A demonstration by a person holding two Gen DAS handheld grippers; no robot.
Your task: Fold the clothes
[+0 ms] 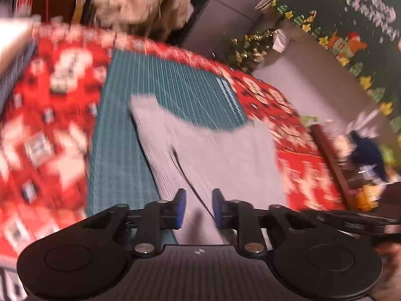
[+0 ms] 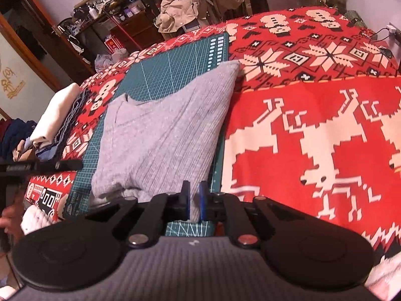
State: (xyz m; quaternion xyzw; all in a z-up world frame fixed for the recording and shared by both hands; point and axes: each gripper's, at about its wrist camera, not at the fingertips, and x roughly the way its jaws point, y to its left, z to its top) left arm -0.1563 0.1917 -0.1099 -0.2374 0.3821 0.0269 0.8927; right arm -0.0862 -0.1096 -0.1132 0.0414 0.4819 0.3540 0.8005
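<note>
Grey garment (image 2: 160,135) lies on the green cutting mat (image 2: 160,72); right gripper (image 2: 195,200) fingers pinch its near edge, left gripper (image 1: 199,208) fingers parted above it.

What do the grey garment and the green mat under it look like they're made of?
Grey garment: looks like a soft ribbed knit, heathered and matte; fine lengthwise ribs and limp folds show. Fibre can't be told.
Green mat: seems a stiff cutting mat, probably vinyl or rubber, smooth with a slight sheen; it lies flat with a printed white grid.
</note>
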